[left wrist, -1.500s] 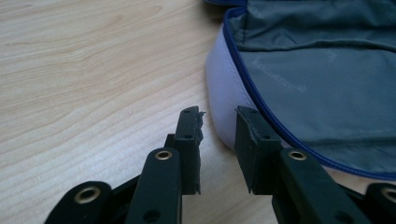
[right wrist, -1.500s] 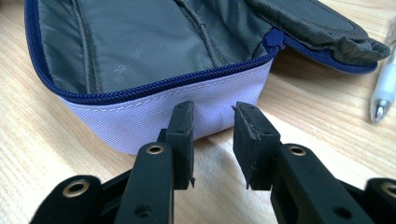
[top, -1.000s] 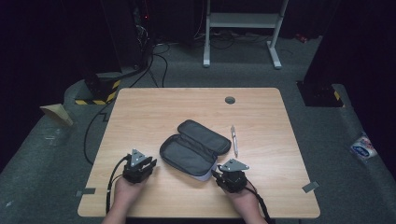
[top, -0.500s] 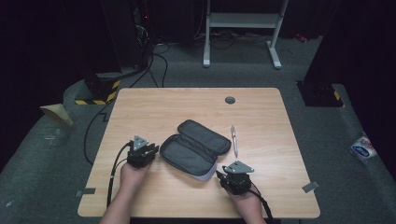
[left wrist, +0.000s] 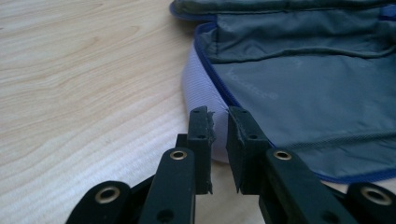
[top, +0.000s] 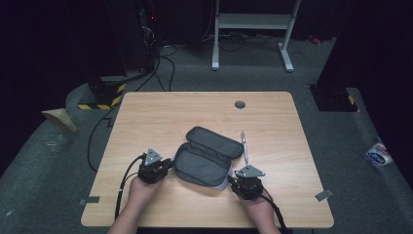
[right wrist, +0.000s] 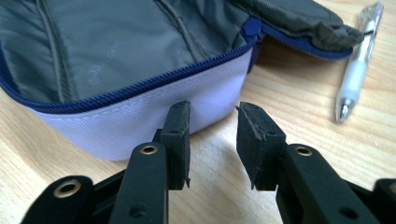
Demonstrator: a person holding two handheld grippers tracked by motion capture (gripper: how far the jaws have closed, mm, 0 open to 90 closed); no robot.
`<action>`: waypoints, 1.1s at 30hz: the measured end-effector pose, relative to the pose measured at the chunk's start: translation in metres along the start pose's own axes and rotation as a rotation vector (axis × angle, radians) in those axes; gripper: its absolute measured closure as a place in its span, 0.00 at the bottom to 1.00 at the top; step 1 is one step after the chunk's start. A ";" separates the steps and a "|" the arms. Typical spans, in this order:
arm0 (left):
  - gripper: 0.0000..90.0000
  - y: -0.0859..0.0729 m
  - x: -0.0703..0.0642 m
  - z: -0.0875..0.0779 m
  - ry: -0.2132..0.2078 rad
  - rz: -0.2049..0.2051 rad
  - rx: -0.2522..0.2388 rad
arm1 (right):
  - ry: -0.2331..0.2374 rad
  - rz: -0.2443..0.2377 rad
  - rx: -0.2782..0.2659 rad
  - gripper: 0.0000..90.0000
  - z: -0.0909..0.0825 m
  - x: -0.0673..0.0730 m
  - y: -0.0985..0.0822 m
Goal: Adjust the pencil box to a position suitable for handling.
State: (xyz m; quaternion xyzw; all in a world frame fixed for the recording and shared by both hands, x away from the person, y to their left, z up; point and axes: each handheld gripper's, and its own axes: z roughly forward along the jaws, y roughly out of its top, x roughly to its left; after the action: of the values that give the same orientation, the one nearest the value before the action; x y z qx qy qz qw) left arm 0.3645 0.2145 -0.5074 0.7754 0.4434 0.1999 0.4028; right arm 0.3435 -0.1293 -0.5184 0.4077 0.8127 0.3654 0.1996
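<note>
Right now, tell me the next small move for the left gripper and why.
Probably finish closing the left gripper on the pencil case rim. Its jaws have just been closing and straddle the pale wall by the blue zipper, a small gap left. The pen lies on the table outside.

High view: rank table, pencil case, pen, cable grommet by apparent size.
1. table
2. pencil case, lying open
3. pen, long but thin
4. cable grommet

The pen and the grommet cover similar small areas, and the grommet sits farther from the camera, so their order is unsure.
</note>
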 end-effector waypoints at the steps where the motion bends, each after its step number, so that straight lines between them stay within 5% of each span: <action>1: 0.88 -0.001 -0.002 -0.001 -0.002 0.000 0.003 | 0.003 -0.003 -0.001 0.71 0.000 0.000 0.001; 9: 0.87 -0.007 -0.003 -0.014 0.047 0.031 -0.006 | 0.004 -0.012 -0.009 0.70 0.002 -0.002 0.009; 14: 0.83 0.003 0.012 -0.025 0.085 -0.047 -0.104 | 0.004 -0.013 -0.010 0.70 0.001 -0.001 0.008; 18: 0.78 0.018 0.014 -0.021 0.044 -0.078 -0.161 | 0.002 -0.020 -0.002 0.70 -0.001 0.004 0.005; 23: 0.72 0.023 0.008 0.009 0.006 -0.063 -0.076 | -0.008 -0.007 0.007 0.70 -0.003 0.007 -0.002; 25: 0.78 0.023 0.007 0.016 0.010 -0.063 -0.044 | -0.014 -0.005 0.008 0.70 -0.005 0.009 -0.004; 28: 0.89 0.021 0.008 0.018 0.005 -0.082 -0.035 | -0.017 -0.004 0.005 0.70 -0.007 0.009 -0.004; 33: 0.95 0.015 0.002 0.010 0.015 -0.045 -0.027 | -0.017 -0.008 0.009 0.70 -0.004 0.009 0.000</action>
State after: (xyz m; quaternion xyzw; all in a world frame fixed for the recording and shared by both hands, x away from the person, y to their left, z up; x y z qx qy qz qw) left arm 0.3800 0.2071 -0.5009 0.7582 0.4608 0.2026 0.4143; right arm 0.3355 -0.1234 -0.5166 0.4084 0.8142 0.3574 0.2062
